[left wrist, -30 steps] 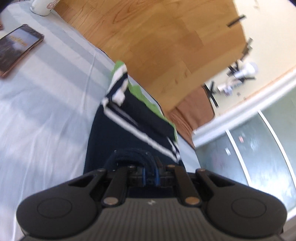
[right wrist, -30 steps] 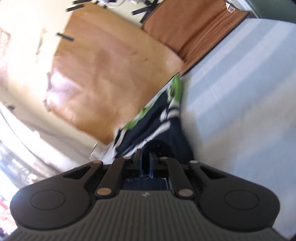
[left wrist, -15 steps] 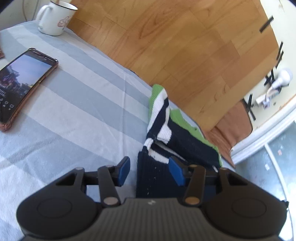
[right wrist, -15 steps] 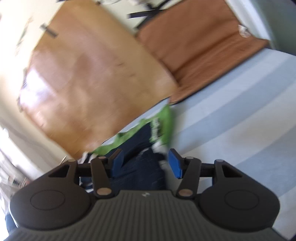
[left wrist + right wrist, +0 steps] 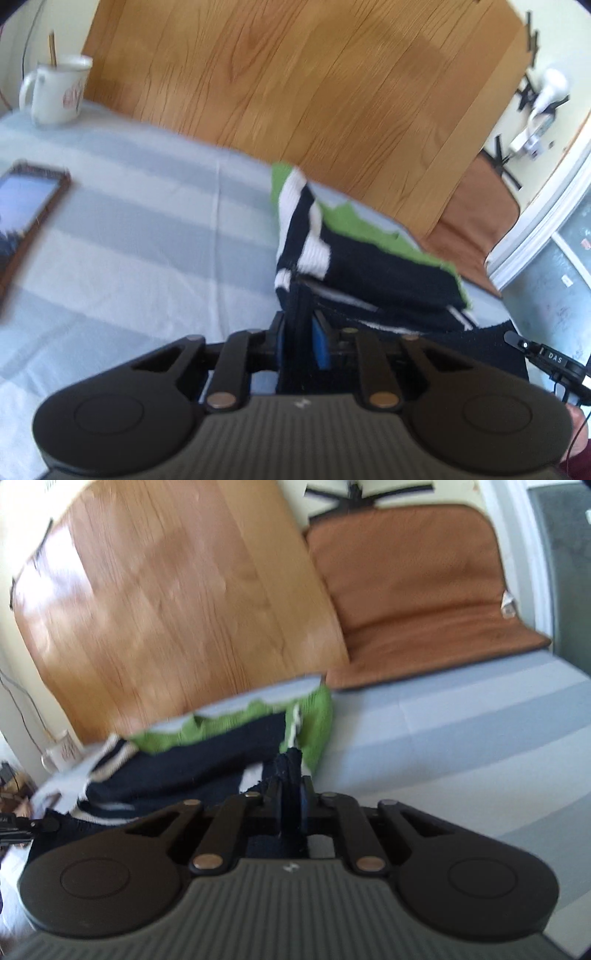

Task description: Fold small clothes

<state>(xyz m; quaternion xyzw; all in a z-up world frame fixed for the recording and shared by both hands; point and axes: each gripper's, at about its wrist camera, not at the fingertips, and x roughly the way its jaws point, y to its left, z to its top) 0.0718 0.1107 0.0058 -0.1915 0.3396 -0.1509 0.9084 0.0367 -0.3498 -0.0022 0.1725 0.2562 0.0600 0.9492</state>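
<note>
While pinched on navy sweater [image 5: 388, 273] edges by left claw [image 5: 300, 341] and right claw [image 5: 291, 803], folded on striped surface [image 5: 129, 240]; "DAS" legible on clip [image 5: 554, 357].

One knitted garment [image 5: 373, 266], navy with white stripes and green edges, lies at the centre of the frame on one blue-and-grey striped cloth [image 5: 140, 240]. Two grippers show, the left gripper [image 5: 300, 338] and the right gripper [image 5: 291, 805], one at the bottom of each view. One white mug [image 5: 55, 92] stands at the upper left, one phone [image 5: 26, 214] lies at the left edge, and one brown cushion [image 5: 417, 590] sits at the upper right.
</note>
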